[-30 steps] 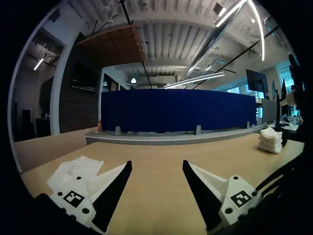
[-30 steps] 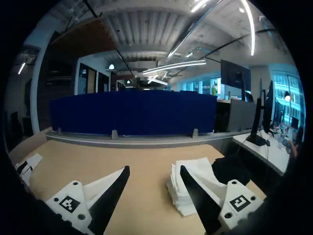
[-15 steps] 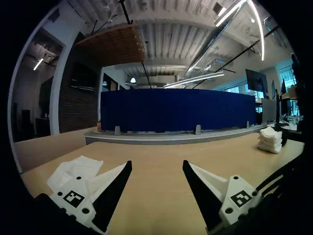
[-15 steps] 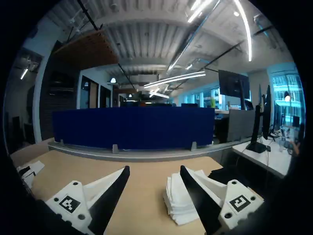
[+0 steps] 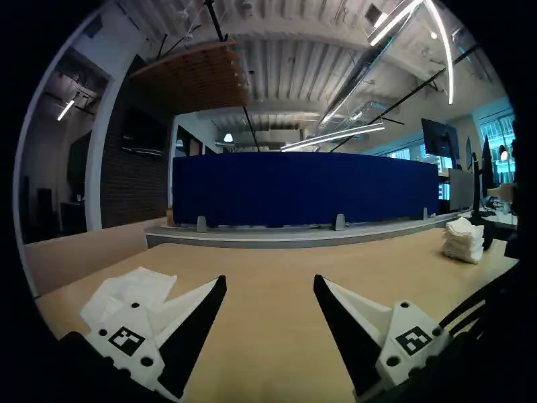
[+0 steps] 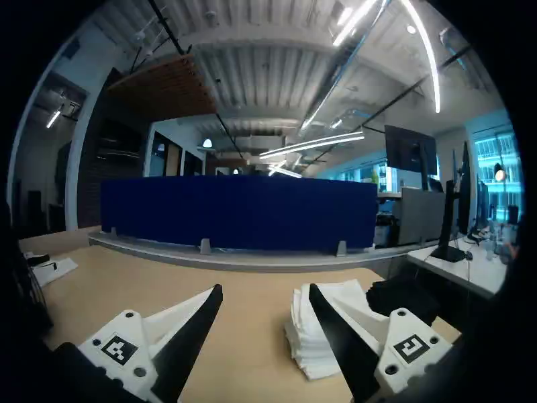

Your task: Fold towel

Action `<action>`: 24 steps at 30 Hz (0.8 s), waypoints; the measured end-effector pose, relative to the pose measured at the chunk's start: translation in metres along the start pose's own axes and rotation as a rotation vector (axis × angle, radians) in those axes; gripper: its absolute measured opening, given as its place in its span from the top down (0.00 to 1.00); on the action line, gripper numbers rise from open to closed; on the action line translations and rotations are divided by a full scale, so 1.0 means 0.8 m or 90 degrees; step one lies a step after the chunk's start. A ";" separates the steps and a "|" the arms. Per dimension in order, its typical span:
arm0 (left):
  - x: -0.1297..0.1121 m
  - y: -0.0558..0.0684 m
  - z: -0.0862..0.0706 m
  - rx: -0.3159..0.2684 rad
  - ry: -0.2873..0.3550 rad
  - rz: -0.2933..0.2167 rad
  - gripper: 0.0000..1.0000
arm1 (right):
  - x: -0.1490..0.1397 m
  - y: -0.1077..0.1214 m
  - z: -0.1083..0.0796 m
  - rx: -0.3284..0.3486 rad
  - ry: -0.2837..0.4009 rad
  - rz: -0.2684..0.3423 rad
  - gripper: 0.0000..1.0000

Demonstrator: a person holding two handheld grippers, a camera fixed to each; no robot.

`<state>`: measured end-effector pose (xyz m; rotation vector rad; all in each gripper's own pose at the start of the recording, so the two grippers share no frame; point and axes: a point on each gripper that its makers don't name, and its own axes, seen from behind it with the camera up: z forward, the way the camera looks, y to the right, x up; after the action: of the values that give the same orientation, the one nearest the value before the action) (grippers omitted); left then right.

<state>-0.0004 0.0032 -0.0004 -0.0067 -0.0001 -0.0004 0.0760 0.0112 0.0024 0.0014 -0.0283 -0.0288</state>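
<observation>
Both grippers open and empty over the table, towel by my left one

My left gripper (image 5: 268,279) hangs low over the table (image 5: 268,342) with its jaws spread wide and nothing between them, just as it did a second ago. The loose white towel (image 5: 131,289) lies crumpled on the table behind my left finger, unmoved. My right gripper (image 6: 264,289) is equally wide open and holds nothing. It has tipped up since a second ago, so the right gripper view takes in more ceiling and the blue divider (image 6: 235,211) sits lower. The stack (image 6: 305,329) of folded white towels lies just behind my right finger, at the table's right end. The left gripper view shows that same stack (image 5: 463,240) far off to the right, well apart from the loose towel.
</observation>
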 end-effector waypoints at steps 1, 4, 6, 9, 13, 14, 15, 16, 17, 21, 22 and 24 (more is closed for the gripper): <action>0.000 0.000 0.000 0.000 0.000 0.000 0.04 | -0.008 0.000 0.000 0.000 -0.001 0.003 0.00; 0.000 0.000 0.000 0.000 0.000 0.000 0.04 | -0.027 0.003 0.001 -0.002 0.001 0.013 0.00; 0.000 0.000 -0.001 0.000 0.000 0.000 0.04 | -0.037 0.004 0.003 -0.004 0.004 0.022 0.00; 0.000 -0.001 -0.001 0.000 0.000 0.000 0.04 | -0.054 0.004 0.005 -0.004 0.006 0.037 0.00; 0.000 -0.001 -0.002 0.000 0.000 0.000 0.03 | -0.078 0.003 0.007 -0.006 -0.001 0.063 0.00; 0.000 -0.001 -0.002 0.000 0.000 0.000 0.03 | -0.083 0.003 0.007 -0.007 -0.004 0.070 0.00; 0.000 -0.001 -0.002 0.000 0.000 0.000 0.03 | -0.086 0.003 0.007 -0.009 -0.005 0.075 0.00; 0.000 -0.001 -0.002 0.000 0.000 0.000 0.03 | -0.089 0.003 0.007 -0.011 -0.007 0.081 0.00; 0.000 -0.001 -0.002 0.000 0.000 0.000 0.03 | -0.092 0.004 0.007 -0.013 -0.008 0.086 0.00; 0.000 -0.001 -0.001 0.000 0.000 0.000 0.04 | -0.092 -0.002 0.007 -0.005 -0.004 0.092 0.00; 0.000 -0.001 -0.001 0.000 0.000 0.000 0.04 | -0.091 -0.003 0.007 -0.002 -0.002 0.092 0.00; 0.000 -0.001 -0.001 0.000 0.000 0.000 0.04 | -0.090 -0.005 0.006 0.001 0.003 0.092 0.00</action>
<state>-0.0004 0.0025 -0.0015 -0.0068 0.0000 -0.0004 0.0040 0.0093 0.0053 0.0005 -0.0242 0.1151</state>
